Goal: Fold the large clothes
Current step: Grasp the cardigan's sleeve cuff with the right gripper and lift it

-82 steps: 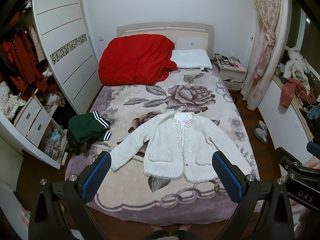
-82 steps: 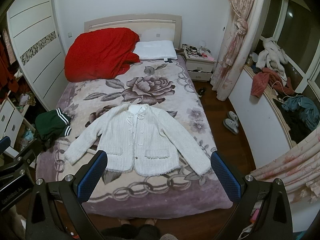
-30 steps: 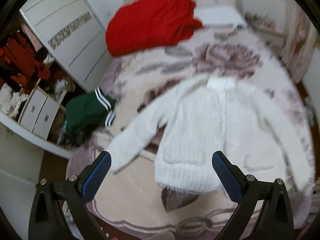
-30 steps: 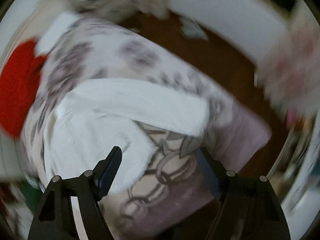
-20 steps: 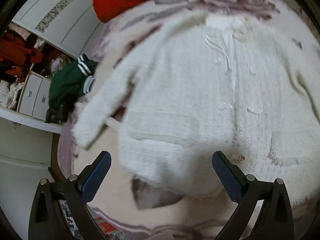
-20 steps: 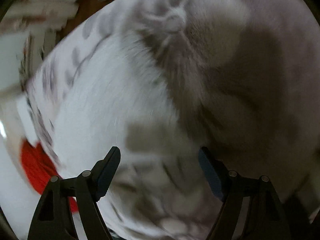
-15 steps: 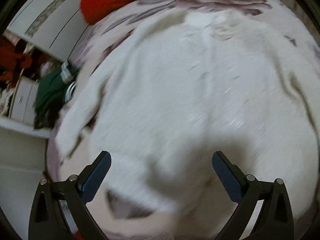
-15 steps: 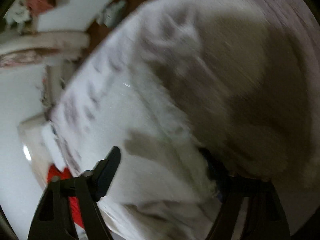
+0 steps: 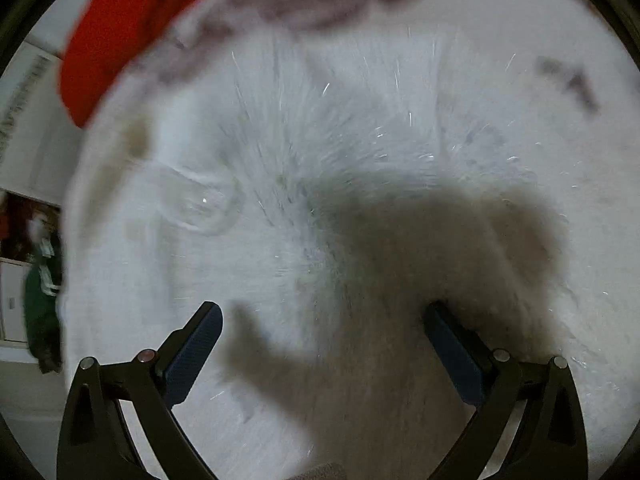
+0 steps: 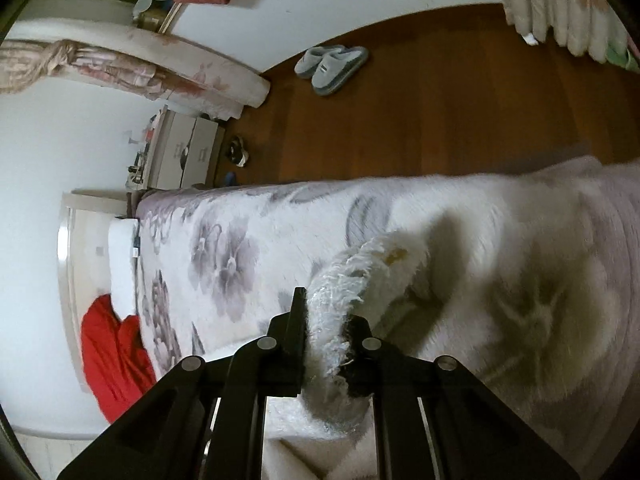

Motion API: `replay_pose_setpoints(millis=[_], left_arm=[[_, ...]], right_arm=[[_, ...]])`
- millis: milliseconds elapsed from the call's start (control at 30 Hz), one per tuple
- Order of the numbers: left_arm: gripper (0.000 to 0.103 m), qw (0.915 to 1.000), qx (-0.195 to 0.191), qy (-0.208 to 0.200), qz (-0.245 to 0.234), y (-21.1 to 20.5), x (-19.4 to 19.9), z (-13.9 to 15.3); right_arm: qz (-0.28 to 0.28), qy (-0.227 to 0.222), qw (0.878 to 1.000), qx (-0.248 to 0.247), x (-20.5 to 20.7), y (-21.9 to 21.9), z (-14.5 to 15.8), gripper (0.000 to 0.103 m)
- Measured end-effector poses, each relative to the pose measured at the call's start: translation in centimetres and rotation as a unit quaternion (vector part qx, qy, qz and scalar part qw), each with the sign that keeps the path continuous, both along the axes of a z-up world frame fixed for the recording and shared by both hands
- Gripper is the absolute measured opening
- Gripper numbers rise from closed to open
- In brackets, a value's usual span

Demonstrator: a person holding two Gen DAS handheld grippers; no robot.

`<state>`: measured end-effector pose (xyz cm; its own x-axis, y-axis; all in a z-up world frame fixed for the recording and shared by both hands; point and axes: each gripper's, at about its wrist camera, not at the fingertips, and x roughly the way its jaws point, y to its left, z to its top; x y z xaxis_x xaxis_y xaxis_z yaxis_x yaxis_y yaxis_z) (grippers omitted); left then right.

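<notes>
A white fluffy cardigan (image 9: pixel 320 160) lies flat on the floral bed blanket and fills the blurred left wrist view. My left gripper (image 9: pixel 322 340) is open just above its body, blue pads wide apart, casting a shadow on the knit. In the right wrist view my right gripper (image 10: pixel 326 320) is shut on the fringed cuff of the cardigan's sleeve (image 10: pixel 360 272), lifted off the floral blanket (image 10: pixel 240 248) near the bed's side edge.
A red duvet (image 10: pixel 112 352) and a white pillow (image 10: pixel 122 264) lie at the head of the bed. Slippers (image 10: pixel 332 64) sit on the wooden floor beside the bed, with a nightstand (image 10: pixel 180 152) and curtain. A green garment (image 9: pixel 40 308) lies at the left bed edge.
Both grippers came down from a high view over the bed onto the cardigan. The right gripper closed on the sleeve cuff and raised it. The left gripper moved close over the cardigan's body.
</notes>
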<state>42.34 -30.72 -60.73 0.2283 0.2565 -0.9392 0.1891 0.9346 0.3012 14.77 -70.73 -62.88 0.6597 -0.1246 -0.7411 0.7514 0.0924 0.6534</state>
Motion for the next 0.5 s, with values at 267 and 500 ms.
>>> replay_pose_setpoints(millis=[267,500], left_arm=[[0.103,0.997,-0.059,-0.032,0.04,6.7,-3.8,5.0],[0.103,0.9796,-0.05,-0.084,0.176,22.6,-11.9,10.2]], right_arm=[[0.114,0.021,0.987,-0.109,9.1,2.7,8.5,0.011],[0.375,0.002,0.9,-0.221,25.6,20.3,15.8,0.011]])
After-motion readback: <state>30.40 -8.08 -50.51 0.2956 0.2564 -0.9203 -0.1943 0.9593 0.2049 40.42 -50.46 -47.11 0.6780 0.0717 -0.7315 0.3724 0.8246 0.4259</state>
